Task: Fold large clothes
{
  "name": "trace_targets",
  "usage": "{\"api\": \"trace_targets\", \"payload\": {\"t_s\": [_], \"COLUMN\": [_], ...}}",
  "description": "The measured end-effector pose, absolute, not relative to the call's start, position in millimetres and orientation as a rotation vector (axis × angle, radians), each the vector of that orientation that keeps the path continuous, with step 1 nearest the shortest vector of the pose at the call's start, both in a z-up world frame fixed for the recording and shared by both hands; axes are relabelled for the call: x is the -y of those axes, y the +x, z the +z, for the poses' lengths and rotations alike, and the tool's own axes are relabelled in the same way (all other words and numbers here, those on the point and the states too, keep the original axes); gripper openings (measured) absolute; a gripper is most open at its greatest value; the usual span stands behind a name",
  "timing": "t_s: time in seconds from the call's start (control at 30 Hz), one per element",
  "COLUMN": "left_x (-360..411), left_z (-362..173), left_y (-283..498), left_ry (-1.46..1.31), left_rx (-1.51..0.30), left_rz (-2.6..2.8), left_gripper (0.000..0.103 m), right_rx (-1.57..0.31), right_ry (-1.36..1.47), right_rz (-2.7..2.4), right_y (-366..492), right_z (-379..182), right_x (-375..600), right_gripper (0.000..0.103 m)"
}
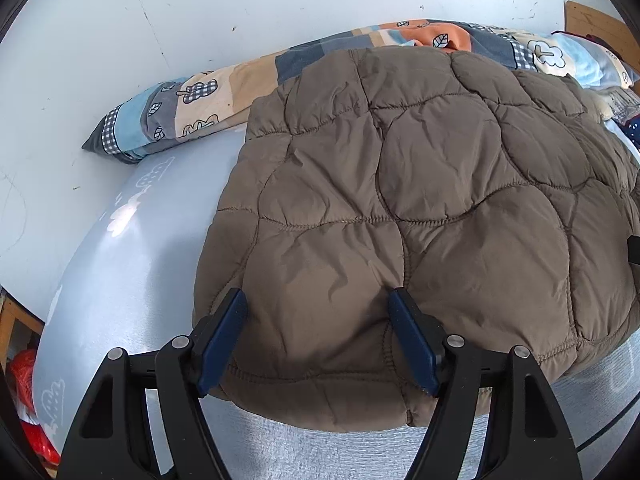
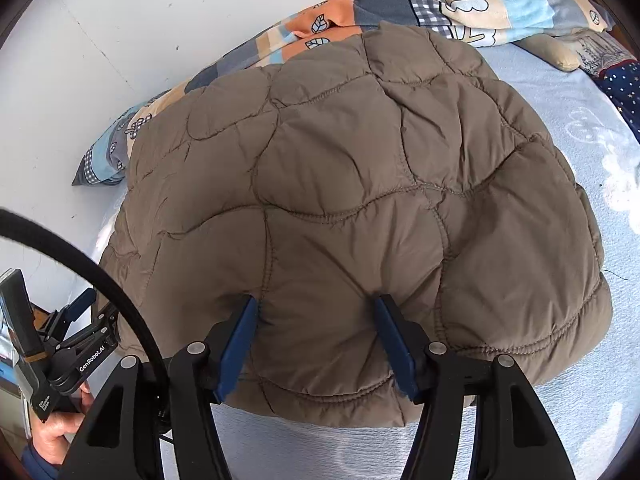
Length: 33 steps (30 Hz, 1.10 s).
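Quilted jacket [image 1: 400, 208]: brown, padded, lying in a thick folded bundle on the bed [image 1: 120, 280], its far edge against the patchwork duvet [image 1: 192, 100] bunched along the wall [image 1: 200, 12]. The pale blue sheet shows bare on both sides and at the near edge.

Handling, as a judgement: the garment looks light for its bulk, soft and springy, with a smooth shell likely to slide against itself. A fold will probably puff back unless pressed flat. The stitched hem along the near edge [image 2: 320, 404] appears the firmest place to take hold; a pinch on a puffed panel alone may slip.

Left hand-held gripper [image 1: 316, 300]: jaws stand fairly wide, straddling a bulge of fabric at the near edge. The blue pads flank the padding without visibly squeezing it.

Right hand-held gripper [image 2: 316, 306]: same posture further along the near edge, jaws parted around a padded fold, no firm pinch apparent.

A person's hand [image 2: 60, 428] shows at the lower left of the right wrist view, holding the other gripper's handle.
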State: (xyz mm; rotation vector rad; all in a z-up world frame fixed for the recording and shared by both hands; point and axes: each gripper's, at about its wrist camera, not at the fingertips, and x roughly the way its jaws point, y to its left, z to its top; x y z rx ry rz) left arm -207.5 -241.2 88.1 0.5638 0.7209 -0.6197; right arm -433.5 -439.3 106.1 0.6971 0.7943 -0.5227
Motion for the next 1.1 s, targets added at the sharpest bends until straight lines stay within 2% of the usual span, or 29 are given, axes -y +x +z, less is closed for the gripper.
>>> {"api": "trace_targets", "payload": {"t_s": [0.23, 0.47, 0.67, 0.77, 1.1], "left_x": [229, 197, 159, 148, 158], "left_z": [96, 108, 94, 86, 71], "left_y": [-186, -146, -99, -76, -34], "left_ry": [0.453, 0.297, 0.123, 0.020, -0.086], "left_rx": [-0.823, -0.899, -1.049, -1.145, -1.273], "left_rz": [-0.681, -0.657, -0.658, -0.709, -0.850], "left_gripper": [0.074, 0.074, 0.074, 0.074, 0.074], "right_rx": [-0.725, -0.558, -0.477, -0.484, -0.566], "right_ry": [0.796, 0.926, 1.065, 1.099, 1.104], "right_rz": [-0.458, -0.513, -0.618, -0.650, -0.606], "right_y": [-452, -515, -576, -596, -617], "right_z": [124, 145, 135, 125, 90], "right_x": [448, 483, 520, 532, 559], "right_gripper": [0.068, 0.069, 0.071, 0.076, 0.080]}}
